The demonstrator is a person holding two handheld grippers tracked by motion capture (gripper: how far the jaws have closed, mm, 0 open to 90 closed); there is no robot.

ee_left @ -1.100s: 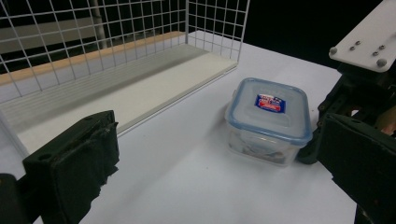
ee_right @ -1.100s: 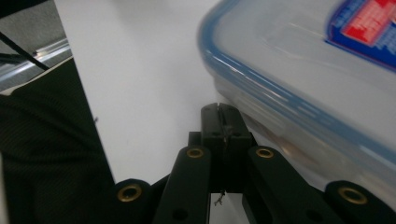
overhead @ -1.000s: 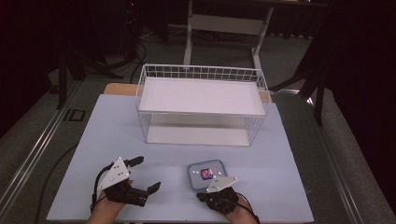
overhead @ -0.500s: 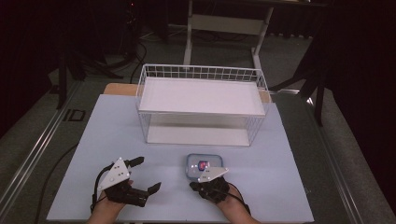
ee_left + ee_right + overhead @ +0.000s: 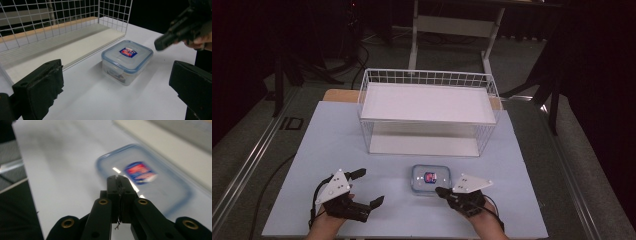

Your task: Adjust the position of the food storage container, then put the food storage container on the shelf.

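Lidded box (image 5: 431, 179) sits on the table (image 5: 522, 190) just before the wire basket (image 5: 428, 112); right gripper (image 5: 440, 190), jaws pressed together on nothing, hovers at its edge, left gripper (image 5: 368, 188) waits wide open, likely to brace.

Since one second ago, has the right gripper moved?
Yes. In the high view the right gripper has shifted rightward off the box, whose lid it partly covered before; it is now beside the box's right near corner, jaws shut.
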